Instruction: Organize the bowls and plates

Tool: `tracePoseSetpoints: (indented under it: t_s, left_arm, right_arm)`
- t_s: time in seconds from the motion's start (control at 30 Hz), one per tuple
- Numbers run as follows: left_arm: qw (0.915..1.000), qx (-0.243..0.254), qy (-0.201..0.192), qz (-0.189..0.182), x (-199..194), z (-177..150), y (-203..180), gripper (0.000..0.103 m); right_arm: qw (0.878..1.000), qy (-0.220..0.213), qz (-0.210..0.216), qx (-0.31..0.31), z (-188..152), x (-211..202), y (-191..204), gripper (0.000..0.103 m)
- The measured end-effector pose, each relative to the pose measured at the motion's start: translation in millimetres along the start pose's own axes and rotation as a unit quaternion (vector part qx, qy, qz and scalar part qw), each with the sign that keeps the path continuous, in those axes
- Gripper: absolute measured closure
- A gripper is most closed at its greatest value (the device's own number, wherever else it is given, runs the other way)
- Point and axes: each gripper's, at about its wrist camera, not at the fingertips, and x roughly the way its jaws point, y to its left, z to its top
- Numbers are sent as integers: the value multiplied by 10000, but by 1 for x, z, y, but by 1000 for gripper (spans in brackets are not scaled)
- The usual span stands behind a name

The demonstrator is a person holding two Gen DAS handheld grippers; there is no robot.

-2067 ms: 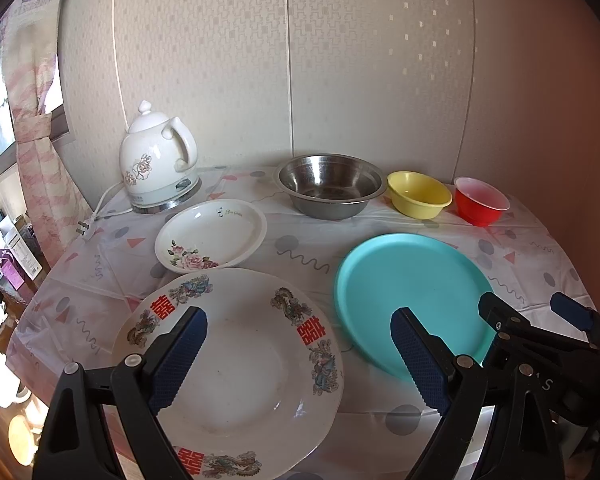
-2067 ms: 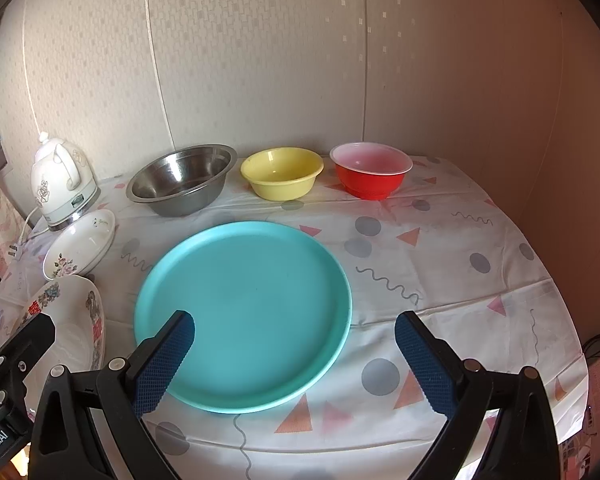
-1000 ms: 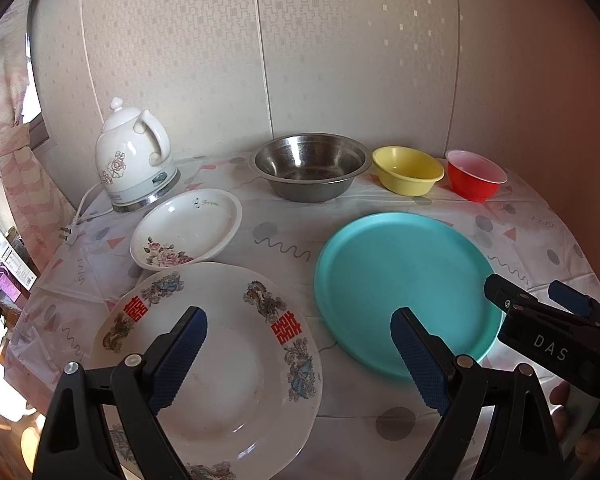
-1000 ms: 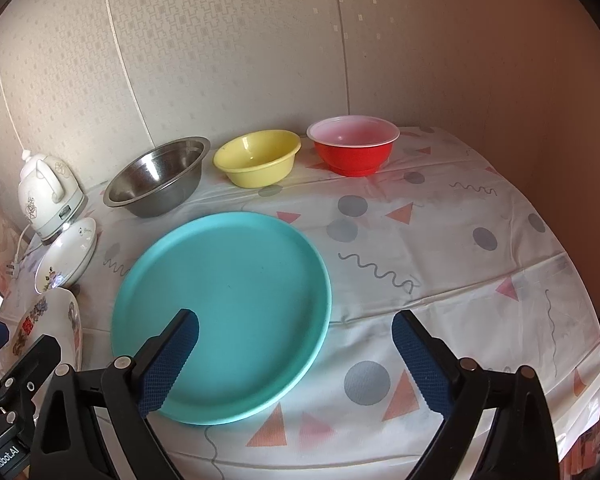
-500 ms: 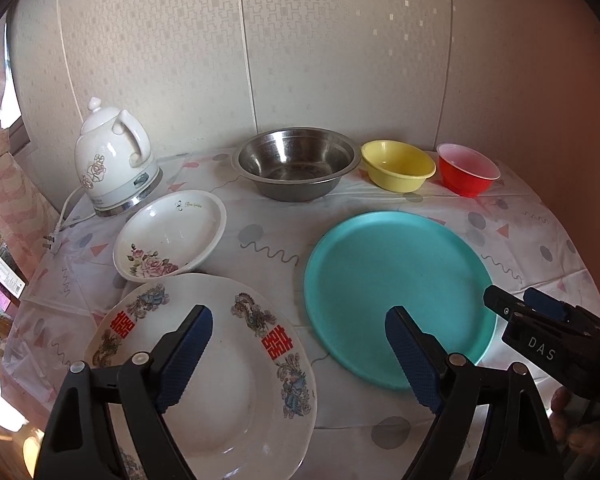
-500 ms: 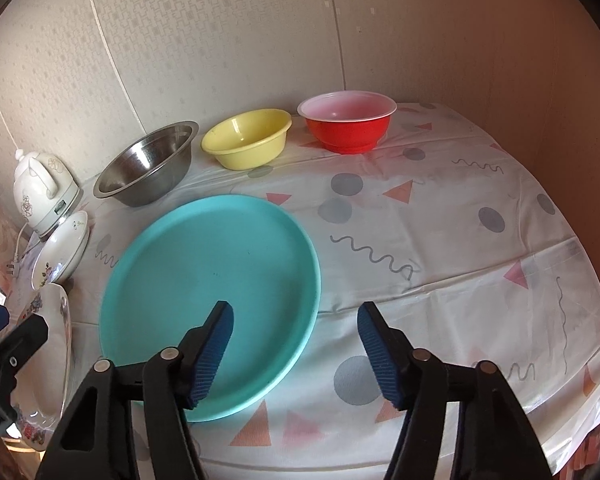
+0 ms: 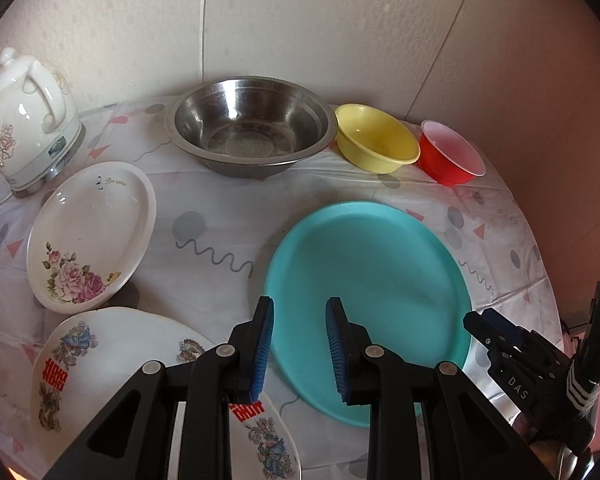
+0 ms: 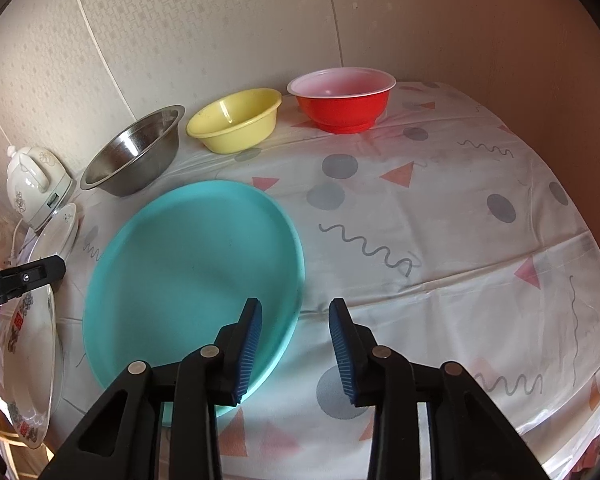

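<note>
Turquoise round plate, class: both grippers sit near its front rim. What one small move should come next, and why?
Probably ease the right gripper down onto the near rim of the turquoise round plate. Its closing jaws straddle that edge with nothing pinched between them yet. The left gripper is also closing on nothing, over the plate's other side, so the plate still lies flat on the patterned tablecloth.

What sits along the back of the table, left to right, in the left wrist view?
White kettle → steel bowl → yellow bowl → red bowl.
</note>
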Motion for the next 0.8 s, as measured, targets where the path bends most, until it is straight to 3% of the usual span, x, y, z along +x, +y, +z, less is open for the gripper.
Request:
tracePoseSetpoints:
  t_s: [0.07, 0.37, 0.43, 0.5, 0.63, 0.8]
  left_arm:
    - [9997, -70, 128, 171, 10, 5, 3, 76]
    - [9977, 136, 581, 321, 50, 15, 1, 76]
    - [9977, 212, 535, 363, 51, 15, -1, 76]
    - [9978, 307, 536, 253, 52, 14, -3, 77]
    - [9975, 392, 501, 304, 54, 14, -7, 77]
    - [9980, 356, 519, 79, 57, 12, -16, 79]
  right_arm:
    - [10000, 80, 42, -7, 0, 4, 0, 69]
    - [9997, 166, 48, -186, 0, 9, 1, 69]
    - [9994, 161, 10, -309, 1, 10, 4, 69]
    - [9990, 152, -32, -416, 1, 10, 5, 78]
    - [9991, 190, -64, -373, 5, 10, 0, 87]
    - [9996, 183, -131, -148, 14, 4, -17, 89]
